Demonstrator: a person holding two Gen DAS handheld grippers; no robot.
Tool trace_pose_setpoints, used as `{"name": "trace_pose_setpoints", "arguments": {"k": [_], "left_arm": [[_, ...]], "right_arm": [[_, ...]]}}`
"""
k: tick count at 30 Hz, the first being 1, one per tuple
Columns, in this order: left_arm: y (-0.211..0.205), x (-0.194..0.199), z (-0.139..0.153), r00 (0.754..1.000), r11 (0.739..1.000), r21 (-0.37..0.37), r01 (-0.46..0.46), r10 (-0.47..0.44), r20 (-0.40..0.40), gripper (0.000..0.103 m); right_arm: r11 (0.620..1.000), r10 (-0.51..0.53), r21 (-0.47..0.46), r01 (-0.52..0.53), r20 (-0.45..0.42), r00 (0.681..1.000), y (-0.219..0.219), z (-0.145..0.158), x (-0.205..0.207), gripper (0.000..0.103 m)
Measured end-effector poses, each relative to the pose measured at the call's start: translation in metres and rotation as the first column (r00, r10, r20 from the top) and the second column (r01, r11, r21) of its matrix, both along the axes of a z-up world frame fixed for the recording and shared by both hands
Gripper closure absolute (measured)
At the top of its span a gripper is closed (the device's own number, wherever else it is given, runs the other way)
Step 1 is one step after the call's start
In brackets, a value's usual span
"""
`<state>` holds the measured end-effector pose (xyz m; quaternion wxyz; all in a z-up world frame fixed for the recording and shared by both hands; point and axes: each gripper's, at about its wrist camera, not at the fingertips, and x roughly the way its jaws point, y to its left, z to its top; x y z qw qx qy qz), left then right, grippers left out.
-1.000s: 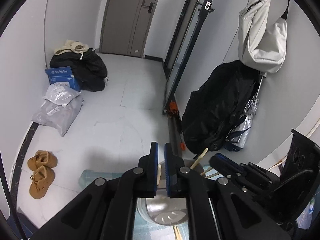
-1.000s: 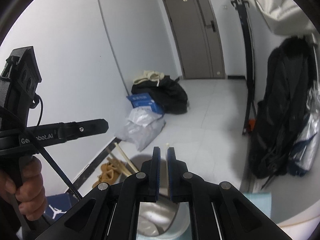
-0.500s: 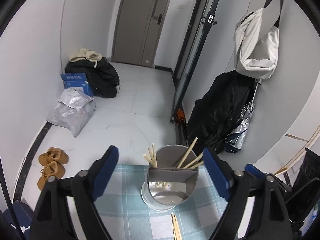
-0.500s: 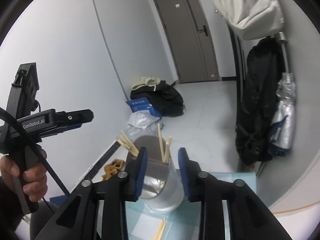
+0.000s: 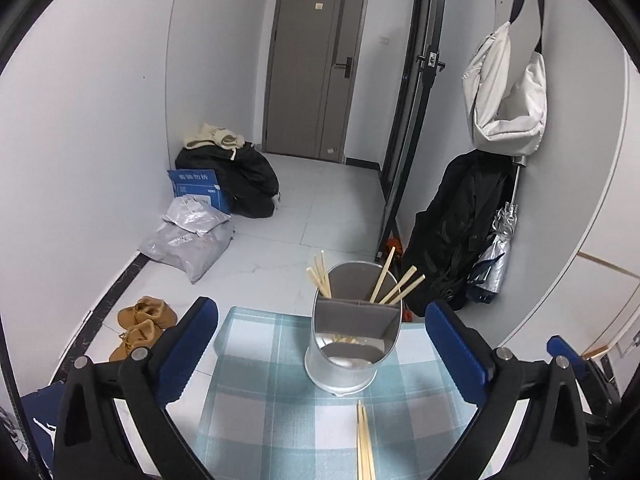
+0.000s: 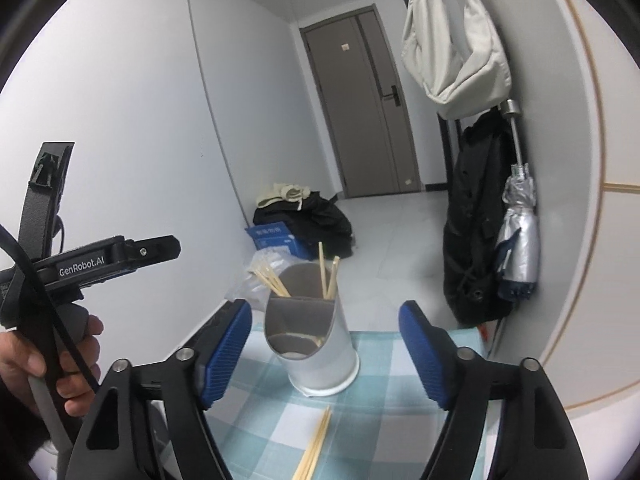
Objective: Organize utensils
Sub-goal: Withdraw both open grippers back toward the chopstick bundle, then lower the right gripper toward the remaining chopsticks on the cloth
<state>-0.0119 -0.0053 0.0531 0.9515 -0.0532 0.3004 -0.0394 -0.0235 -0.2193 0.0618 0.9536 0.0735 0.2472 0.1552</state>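
A silver utensil holder (image 5: 352,336) (image 6: 310,344) stands on a blue checked cloth (image 5: 280,408) (image 6: 380,432), with several wooden chopsticks (image 5: 394,282) (image 6: 326,272) leaning in its rear compartment. More chopsticks (image 5: 365,444) (image 6: 314,446) lie flat on the cloth in front of it. My left gripper (image 5: 322,346) is pulled back from the holder, its jaws opening wide with nothing gripped. My right gripper (image 6: 325,350) also hangs before the holder, its jaws opening, pads apart from the holder's sides. The left gripper's body (image 6: 108,260) and a hand (image 6: 48,364) show at left in the right wrist view.
The table's far edge lies just behind the holder. Beyond it on the floor are brown shoes (image 5: 140,324), grey parcels (image 5: 188,236), a blue box (image 5: 198,188) and black bags (image 5: 240,180). A black coat (image 5: 460,232), umbrella (image 5: 500,256) and white bag (image 5: 504,92) hang at right.
Both grippers went from shut to open and drew back from over the holder. The chopsticks they held now stand in the holder, and the cloth and loose chopsticks came into view.
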Motion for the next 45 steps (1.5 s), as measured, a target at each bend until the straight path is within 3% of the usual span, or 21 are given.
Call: {"name": "trace_pose_setpoints", "arguments": {"k": [5,13,20,23,33,45], "left_arm": [[0.0,-0.017,-0.016,1.0,1.0,0.007,-0.012,0.012,0.014,0.001],[-0.003,-0.032,-0.048,0.999,0.999,0.037,-0.04,0.039,0.021,0.001],[-0.009,-0.022,-0.081,0.998,0.999,0.042,-0.003,0.006,-0.061,0.001],[-0.008,-0.016,-0.09,0.995,0.999,0.032,0.014,-0.01,-0.103,0.001],[0.015,-0.005,-0.129,0.979,0.997,-0.066,-0.028,0.014,-0.205,0.001],[0.046,0.018,-0.135,0.962,0.983,-0.156,-0.1,0.056,-0.267,0.001]], "right_arm": [[0.999,-0.033,0.012,0.033,-0.009,0.999,-0.005,-0.015,-0.013,0.018],[0.998,-0.054,-0.036,0.053,-0.04,0.998,-0.002,-0.047,-0.029,0.017],[0.996,-0.062,-0.073,0.059,-0.036,0.997,0.0,-0.057,-0.041,0.017],[0.998,-0.036,-0.045,0.033,-0.061,0.997,-0.004,-0.063,-0.039,0.017],[0.998,-0.044,-0.063,0.03,-0.232,0.972,-0.003,-0.1,-0.016,0.019],[0.993,-0.024,-0.111,-0.032,-0.474,0.88,0.023,-0.156,0.026,0.039]]}}
